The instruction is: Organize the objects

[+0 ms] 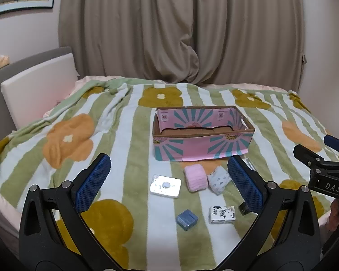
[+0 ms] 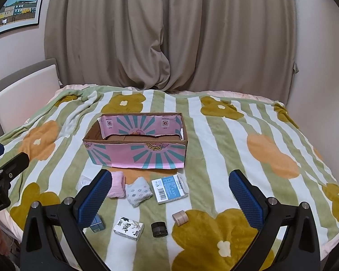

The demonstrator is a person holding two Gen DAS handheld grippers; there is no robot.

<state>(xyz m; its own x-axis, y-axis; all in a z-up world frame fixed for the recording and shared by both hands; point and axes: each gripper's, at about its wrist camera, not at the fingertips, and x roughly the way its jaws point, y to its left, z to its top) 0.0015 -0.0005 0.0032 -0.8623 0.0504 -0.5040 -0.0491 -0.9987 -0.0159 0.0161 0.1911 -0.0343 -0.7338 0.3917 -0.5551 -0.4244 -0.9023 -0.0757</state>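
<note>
1. While both tools hover above the near edge of the bed, nothing is gripped yet: the left gripper (image 1: 169, 180) is spread as wide as it goes, with only open blanket and small items seen between its blue pads.
2. The right gripper (image 2: 170, 194) is held just as wide, and nothing is clamped in it either.
3. The pink-and-teal cardboard box (image 2: 135, 155) is set in the middle of the flowered blanket (image 2: 271, 153), open at the top, and only its brown floor can be made out inside; it is judged to be the place where things are to be gathered.
4. All the loose items are found on the near side of the box: a pink rolled cloth (image 1: 195, 178) touching a grey patterned pouch (image 1: 219, 179), a shiny flat tin (image 1: 165, 186) to their left, and a blue-and-white packet (image 2: 170, 188) to their right.
5. Nearer still, a small blue box (image 1: 187, 219), a printed white card box (image 2: 128, 228), a black cylinder (image 2: 159, 229) and a beige tape roll (image 2: 179, 218) are lined up.
6. The step in hand is judged to be the very start: a first pick is being chosen.
7. Next, one gripper needs to be lowered over a single item, the pads set on either side of it, and care taken that a neighbour is not pinched too.
</note>
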